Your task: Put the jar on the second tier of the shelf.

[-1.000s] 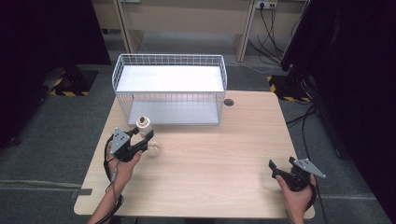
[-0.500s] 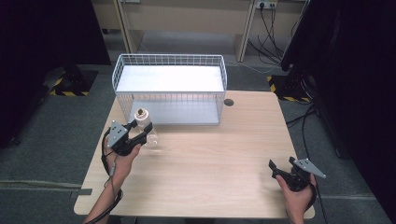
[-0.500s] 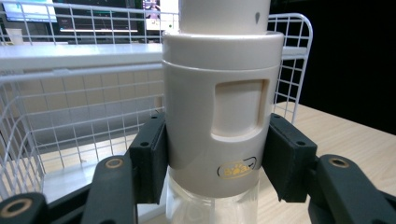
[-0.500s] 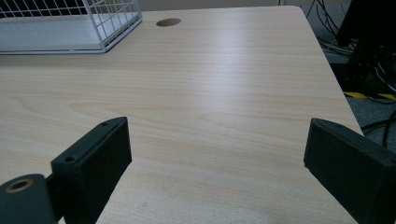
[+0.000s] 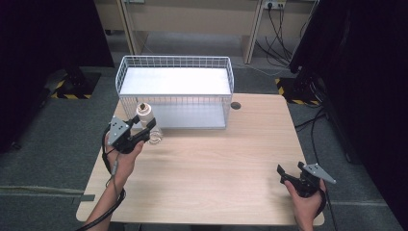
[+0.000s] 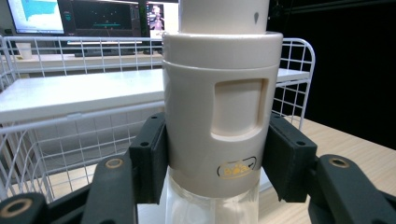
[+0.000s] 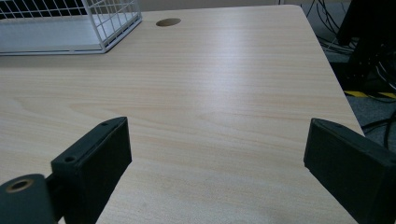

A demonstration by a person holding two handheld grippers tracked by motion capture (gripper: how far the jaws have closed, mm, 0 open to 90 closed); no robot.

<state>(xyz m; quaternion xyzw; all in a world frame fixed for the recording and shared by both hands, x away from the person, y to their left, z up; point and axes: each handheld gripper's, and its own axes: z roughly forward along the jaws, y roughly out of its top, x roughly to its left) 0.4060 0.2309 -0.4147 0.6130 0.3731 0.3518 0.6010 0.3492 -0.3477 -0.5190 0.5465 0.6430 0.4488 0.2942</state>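
My left gripper (image 5: 146, 126) is shut on a bottle with a cream-coloured cap and a clear glass body (image 5: 146, 115), held upright above the table just in front of the white wire basket (image 5: 175, 61). In the left gripper view both black pads clamp the cream collar of the bottle (image 6: 219, 121), with the clear glass showing below it. My right gripper (image 5: 289, 172) rests low over the table's near right corner, jaws wide apart. The right gripper view shows bare wood between its two pads (image 7: 98, 154).
The light wooden table (image 5: 216, 159) has a round cable hole (image 5: 235, 105) right of the basket. The basket's white floor holds nothing. Dark curtains, cables and a yellow-black striped base stand on the grey floor around the table.
The left gripper has lifted the bottle upward, so its cap now stands higher against the basket's front wall. The right gripper has stayed where it was.
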